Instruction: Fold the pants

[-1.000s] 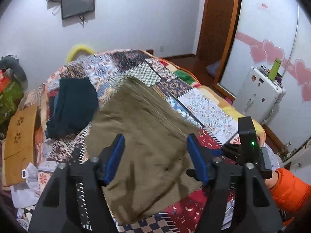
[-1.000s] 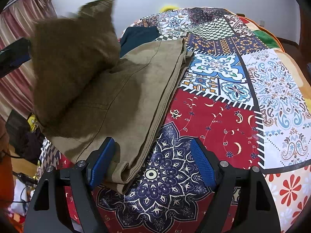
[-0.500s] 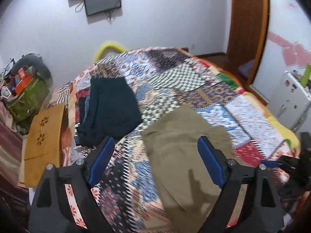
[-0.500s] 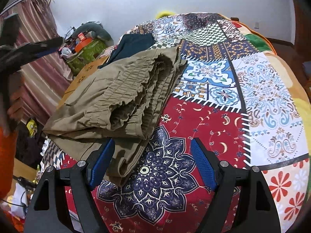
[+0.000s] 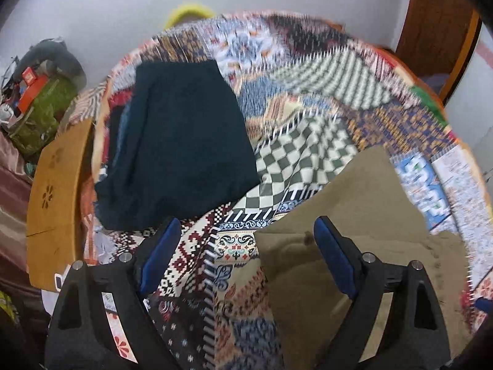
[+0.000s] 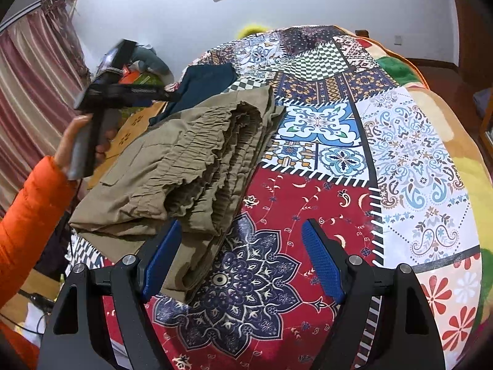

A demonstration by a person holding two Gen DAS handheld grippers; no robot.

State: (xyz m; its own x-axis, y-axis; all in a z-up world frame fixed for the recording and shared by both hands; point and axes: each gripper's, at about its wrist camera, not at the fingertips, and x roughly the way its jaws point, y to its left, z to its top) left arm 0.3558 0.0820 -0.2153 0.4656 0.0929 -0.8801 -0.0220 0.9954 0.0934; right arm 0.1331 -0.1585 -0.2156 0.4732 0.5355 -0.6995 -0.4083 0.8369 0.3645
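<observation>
Both grippers, left [image 5: 246,252] and right [image 6: 240,257], wide apart and empty over folded khaki pants [image 6: 185,166] (waistband gathered).

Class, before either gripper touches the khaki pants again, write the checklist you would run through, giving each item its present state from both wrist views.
1. Left gripper empty, jaws apart: ok; they have just been opening, nothing between them.
2. Right gripper open, empty: ok.
3. Khaki pants folded into a stack on the quilt: ok.
4. Stack edges square: not ok, the gathered waistband bulges open.
5. Dark folded garment clear of the pants: ok.
6. Lower layers flat: cannot tell, hidden.
</observation>
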